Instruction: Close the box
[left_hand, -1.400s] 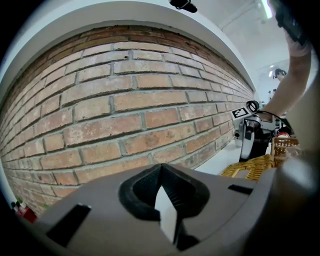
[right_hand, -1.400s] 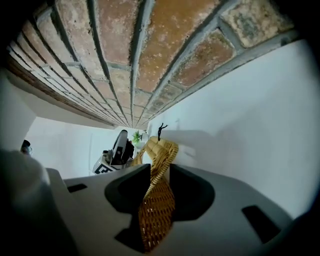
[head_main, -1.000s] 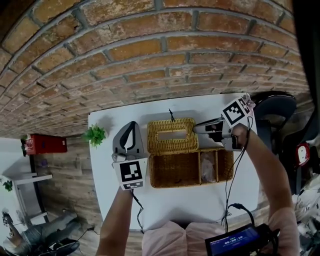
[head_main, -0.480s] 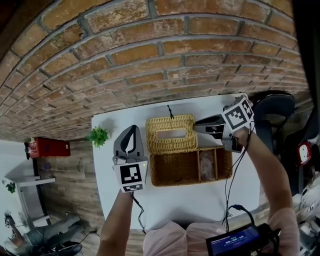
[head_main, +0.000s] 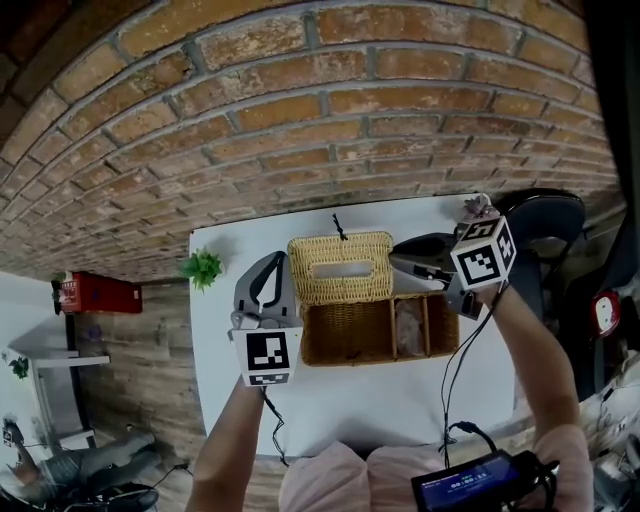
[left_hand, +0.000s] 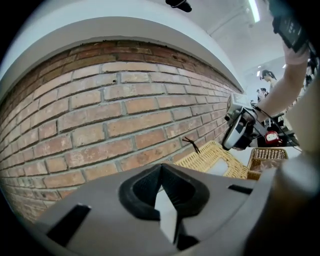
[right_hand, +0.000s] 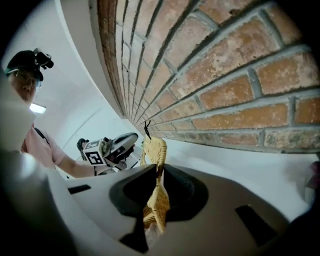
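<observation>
At the counter's (head_main: 350, 400) far side, right tongs (right_hand: 156, 197), just closing, pinch the rim of the probably light, stiff wicker lid (head_main: 340, 268); left tongs (left_hand: 162, 200) pressed together

Front of table (head_main: 360, 400), btwn box (head_main: 350, 340) & person, is bare: widest way in, and box top is open w/ dividers inside. Back is tight: raised lid (head_main: 341, 268) stands along box's rear edge, brick wall (head_main: 300, 120) close behind table. L end crowded by left gripper (head_main: 270, 262) just beside box, plus plant (head_main: 203, 268) by table's L edge; R end taken by right gripper (head_main: 400, 258), jaws just closing on lid's edge.
</observation>
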